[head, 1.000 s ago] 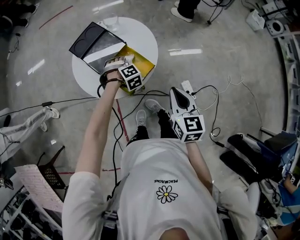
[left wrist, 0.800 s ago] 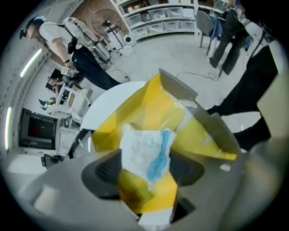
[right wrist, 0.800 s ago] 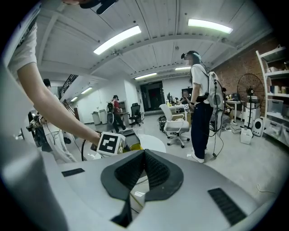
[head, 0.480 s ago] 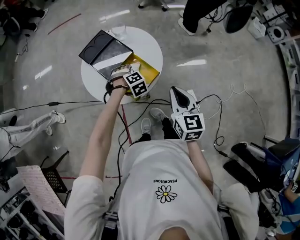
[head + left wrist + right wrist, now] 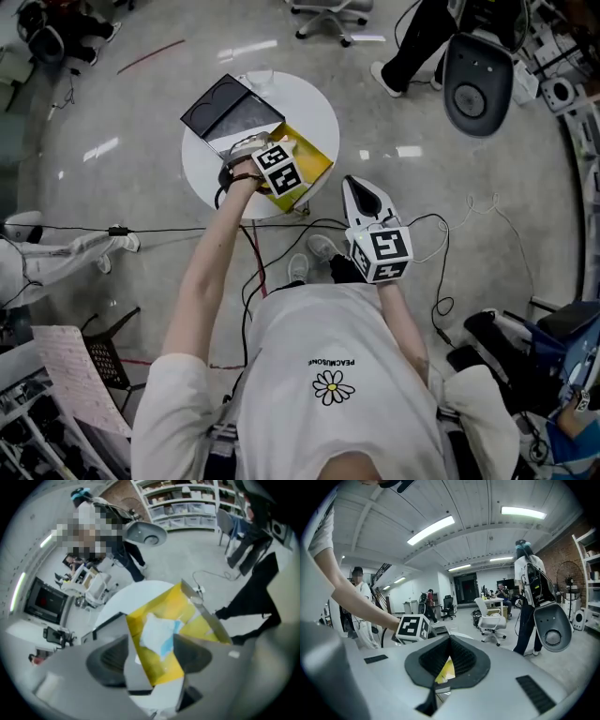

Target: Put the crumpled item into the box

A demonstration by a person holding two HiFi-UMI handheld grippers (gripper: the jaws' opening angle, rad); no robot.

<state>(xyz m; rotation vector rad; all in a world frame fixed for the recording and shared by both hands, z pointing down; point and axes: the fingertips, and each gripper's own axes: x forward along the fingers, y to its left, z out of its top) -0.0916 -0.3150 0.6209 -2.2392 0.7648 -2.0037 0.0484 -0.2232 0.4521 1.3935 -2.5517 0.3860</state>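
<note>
On the round white table (image 5: 309, 103) stands a box (image 5: 314, 164) with a yellow inside and a black lid (image 5: 225, 108) folded back. In the left gripper view a crumpled white and blue item (image 5: 157, 630) lies inside the yellow box (image 5: 197, 625). My left gripper (image 5: 150, 656) hovers over it, jaws wide, neither pad touching the item. From the head view the left gripper (image 5: 267, 155) sits over the box's near left side. My right gripper (image 5: 361, 192) hangs off the table above the floor, shut and empty, pointing toward the table (image 5: 449, 656).
An office chair (image 5: 478, 80) and a standing person (image 5: 422, 37) are beyond the table at the right. Cables (image 5: 422, 234) trail over the floor near my feet. Racks and gear crowd the lower left and right edges.
The head view has shifted, so the table sits lower and more to the right. My left gripper stays over the box. The right gripper has kept its place.
</note>
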